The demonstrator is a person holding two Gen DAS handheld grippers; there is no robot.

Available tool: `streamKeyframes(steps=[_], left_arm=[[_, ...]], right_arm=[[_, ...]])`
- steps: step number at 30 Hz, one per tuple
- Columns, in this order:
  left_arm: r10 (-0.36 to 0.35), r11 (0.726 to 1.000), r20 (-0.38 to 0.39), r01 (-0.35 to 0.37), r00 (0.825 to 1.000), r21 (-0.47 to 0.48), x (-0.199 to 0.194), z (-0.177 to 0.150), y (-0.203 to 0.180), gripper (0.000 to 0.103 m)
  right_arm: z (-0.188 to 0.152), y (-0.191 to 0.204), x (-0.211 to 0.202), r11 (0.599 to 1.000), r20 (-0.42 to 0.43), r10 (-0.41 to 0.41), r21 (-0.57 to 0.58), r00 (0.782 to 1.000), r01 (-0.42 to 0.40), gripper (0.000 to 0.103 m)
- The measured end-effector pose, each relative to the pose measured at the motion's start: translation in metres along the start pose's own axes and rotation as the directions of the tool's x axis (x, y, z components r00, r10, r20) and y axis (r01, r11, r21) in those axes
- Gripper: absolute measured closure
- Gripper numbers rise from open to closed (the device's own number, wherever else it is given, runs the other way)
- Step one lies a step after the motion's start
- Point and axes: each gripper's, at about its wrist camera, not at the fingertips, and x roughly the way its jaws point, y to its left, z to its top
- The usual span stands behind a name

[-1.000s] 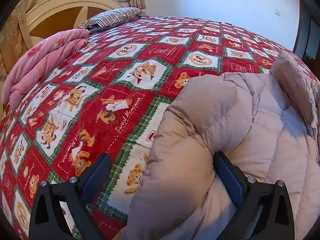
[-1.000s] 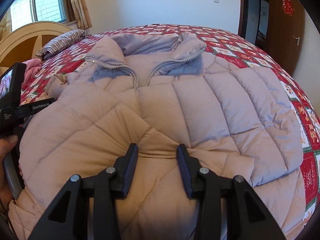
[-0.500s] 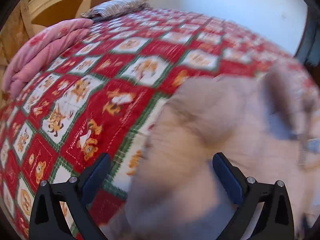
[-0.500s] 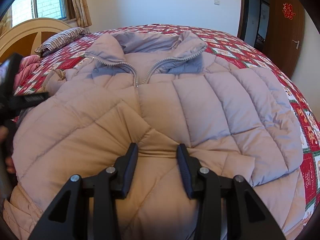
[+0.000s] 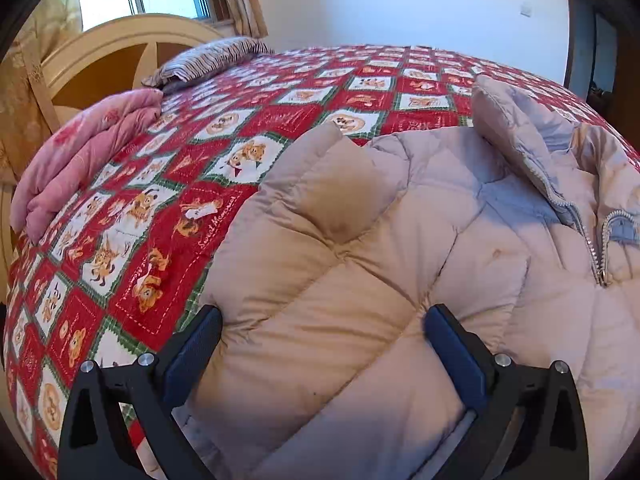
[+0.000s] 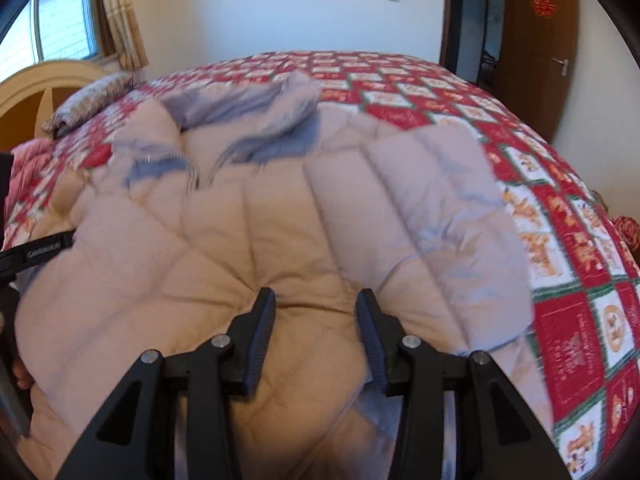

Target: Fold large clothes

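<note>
Jacket (image 5: 420, 240), pale beige, quilted and puffy, is spread front-up on the bed's red patchwork quilt (image 5: 168, 208); its collar (image 5: 516, 136) points toward the far wall and its zipper (image 5: 592, 248) is partly undone at the neck.

Left tongs (image 5: 322, 336) are seen with fingers set wide, a thick fold of the jacket's near-left edge bulging between them. The padding touches both pads; a grasp on that fold is read.

Right tongs (image 6: 316, 320) are set narrower, a ridge of the jacket's lower front bunched between the pads. The jaws are opening slightly, yet the fabric is seen pinched up between them. The right view is blurred.

A folded pink blanket (image 5: 84, 160) is noted at the bed's left edge, a striped pillow (image 5: 212, 60) by the cream headboard (image 5: 116, 40). A brown door (image 6: 536, 52) is seen at far right in the right view.
</note>
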Motion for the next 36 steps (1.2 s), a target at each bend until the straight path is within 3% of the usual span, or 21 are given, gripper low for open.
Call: streamKeyframes(steps=[10, 15, 17, 19, 21, 22, 28, 36], left_arm=[[0.012, 1.000, 0.004, -0.012, 1.000, 0.000, 0.008, 0.000, -0.004, 0.001], [-0.019, 1.000, -0.050, 0.020, 0.999, 0.015, 0.000, 0.010, 0.008, 0.001], [-0.038, 0.999, -0.047, 0.037, 0.998, -0.018, -0.018, 0.017, 0.022, 0.001], [-0.080, 0.996, 0.006, 0.080, 0.997, -0.046, -0.041, 0.028, 0.034, 0.001], [-0.109, 0.993, 0.050, 0.111, 0.993, -0.044, -0.055, 0.041, 0.038, 0.001], [-0.120, 0.992, 0.066, 0.123, 0.991, -0.037, -0.060, 0.050, 0.037, 0.001], [-0.161, 0.987, 0.057, 0.161, 0.985, 0.012, -0.044, 0.102, 0.003, 0.001], [-0.212, 0.971, 0.041, 0.206, 0.976, 0.118, 0.006, 0.155, -0.059, 0.001]], right_arm=[[-0.006, 0.000, 0.009, 1.000, 0.004, 0.006, -0.007, 1.000, -0.006, 0.055], [-0.006, 0.001, 0.007, 1.000, -0.003, 0.015, -0.005, 1.000, -0.015, 0.054], [-0.003, -0.004, 0.003, 0.998, -0.015, 0.058, 0.005, 0.998, -0.058, 0.046], [0.001, -0.011, -0.007, 0.992, -0.042, 0.126, 0.000, 0.991, -0.126, 0.023], [0.007, -0.015, -0.023, 0.991, -0.017, 0.127, -0.030, 0.992, -0.128, 0.011], [0.009, -0.016, -0.028, 0.992, 0.005, 0.117, -0.041, 0.993, -0.116, 0.011], [0.065, -0.031, -0.029, 0.992, 0.038, 0.117, -0.055, 0.992, -0.115, 0.011], [0.149, -0.039, 0.020, 0.990, 0.038, 0.143, -0.018, 0.989, -0.143, 0.011]])
